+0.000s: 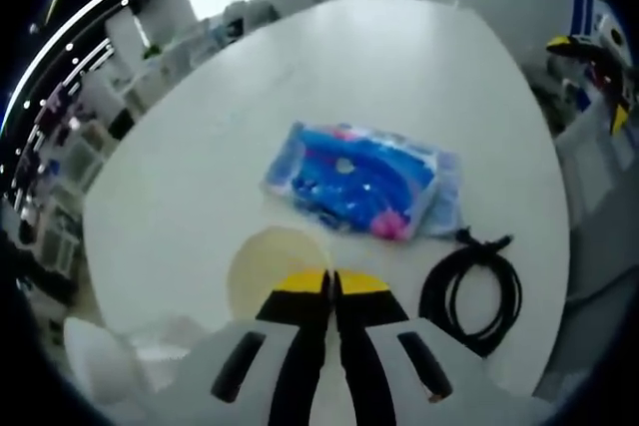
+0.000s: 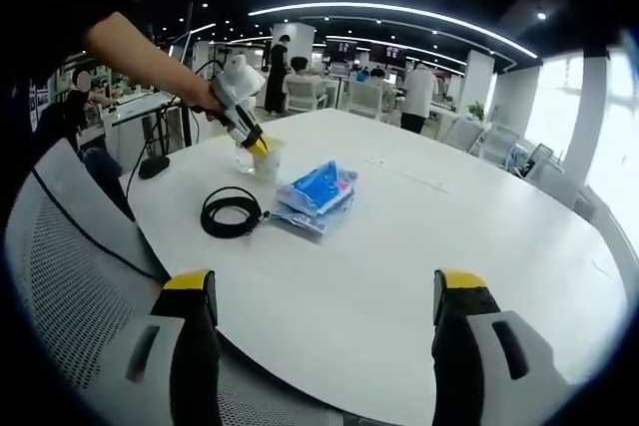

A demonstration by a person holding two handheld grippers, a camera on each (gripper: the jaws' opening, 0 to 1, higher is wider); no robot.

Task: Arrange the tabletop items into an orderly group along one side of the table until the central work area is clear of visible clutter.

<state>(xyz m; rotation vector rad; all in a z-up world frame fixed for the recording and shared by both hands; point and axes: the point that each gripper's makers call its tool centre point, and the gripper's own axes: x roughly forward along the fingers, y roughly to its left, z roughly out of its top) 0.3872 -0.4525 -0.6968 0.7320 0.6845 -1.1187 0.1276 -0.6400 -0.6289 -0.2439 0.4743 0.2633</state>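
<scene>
White tabletop (image 2: 419, 246) is carrying the cup (image 2: 266, 159), coiled cable (image 2: 232, 213) and blue packet (image 2: 318, 190) near one edge, so I'm closing my left gripper (image 1: 332, 284) over the cup while my right gripper (image 2: 324, 291) is hanging wide open, empty.

Left gripper view: yellow tips of left gripper (image 1: 332, 284) cover near rim of pale cup (image 1: 270, 261); whether they pinch the rim, cannot tell. Print on blue packet (image 1: 359, 182) blurred, unreadable. Right gripper view: desk's (image 2: 469, 236) near edge hidden.
</scene>
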